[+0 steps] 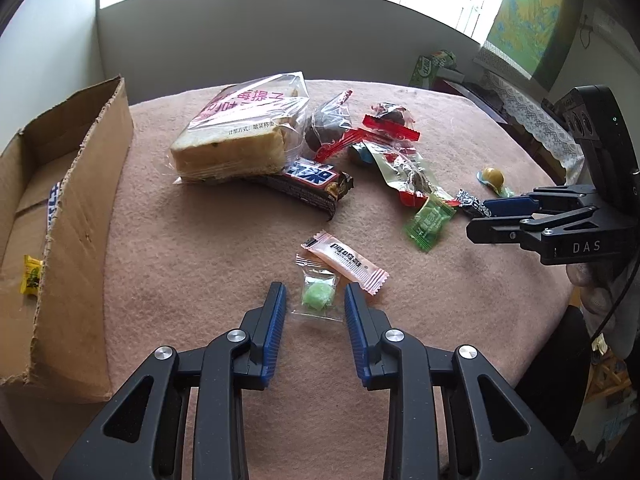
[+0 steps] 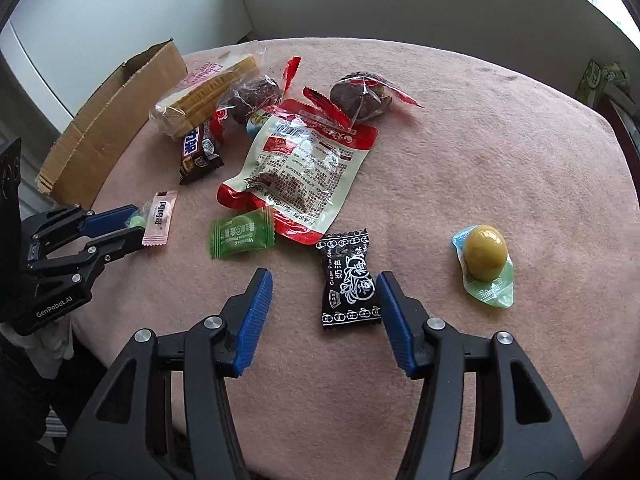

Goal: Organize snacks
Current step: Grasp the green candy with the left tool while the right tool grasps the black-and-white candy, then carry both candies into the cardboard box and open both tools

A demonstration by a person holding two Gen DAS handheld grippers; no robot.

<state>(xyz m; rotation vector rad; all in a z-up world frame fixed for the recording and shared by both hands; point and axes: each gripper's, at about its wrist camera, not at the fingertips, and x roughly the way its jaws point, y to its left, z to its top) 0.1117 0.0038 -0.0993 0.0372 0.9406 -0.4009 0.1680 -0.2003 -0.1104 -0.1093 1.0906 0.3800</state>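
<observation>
While tools gape, green candy (image 1: 318, 297) between left tool (image 1: 315, 304) pads.

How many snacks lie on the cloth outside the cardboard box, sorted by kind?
Small wrapped sweets: 4 (green candy, black plum candy, pink candy, clear-wrapped green sweet)
Dark round cakes: 2
Bagged bread: 1
Chocolate bar: 1
Red-and-white pouch: 1
Sealed olive-coloured ball: 1
Partly hidden blue item: 1
Total: 11
</observation>
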